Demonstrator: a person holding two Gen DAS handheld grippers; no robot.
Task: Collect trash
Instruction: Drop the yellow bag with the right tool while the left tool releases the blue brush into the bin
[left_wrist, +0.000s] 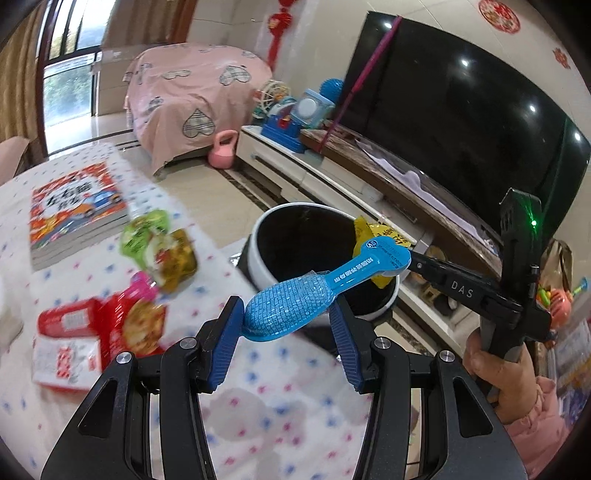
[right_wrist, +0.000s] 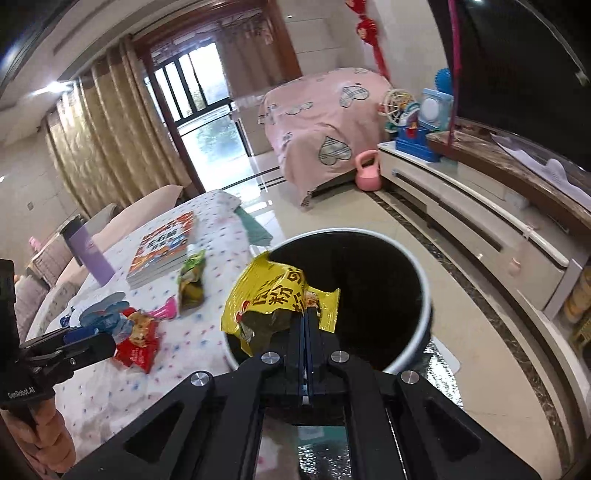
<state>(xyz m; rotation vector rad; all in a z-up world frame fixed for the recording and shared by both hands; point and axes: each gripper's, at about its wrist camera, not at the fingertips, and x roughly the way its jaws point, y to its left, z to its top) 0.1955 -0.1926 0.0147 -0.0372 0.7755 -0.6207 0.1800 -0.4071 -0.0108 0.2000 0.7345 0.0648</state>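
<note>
left gripper (left_wrist: 286, 332): 1, clamped on 1 blue blister pack (left_wrist: 295, 306)
right gripper (right_wrist: 308, 314): 1, pinched tight on 1 yellow wrapper (right_wrist: 273, 299), over bin mouth
bin (right_wrist: 417, 280): 1, white, just ahead of both tools
loose wrappers on table (left_wrist: 258, 387): 1 green (left_wrist: 155, 240), 1 red (left_wrist: 110, 332), left of left gripper
books (left_wrist: 77, 210): 1 stack, beyond wrappers

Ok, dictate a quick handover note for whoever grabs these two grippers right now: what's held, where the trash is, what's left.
Left gripper: shut on the blue plastic brush-shaped package, near the bin.
Right gripper: shut on the crumpled yellow foil snack wrapper, over the white round bin with black liner.
Done: both pieces lifted; neither dropped yet.
Left: release both into the bin, then fetch the green wrapper, pink wrapper and red packets from the dotted tablecloth.
</note>
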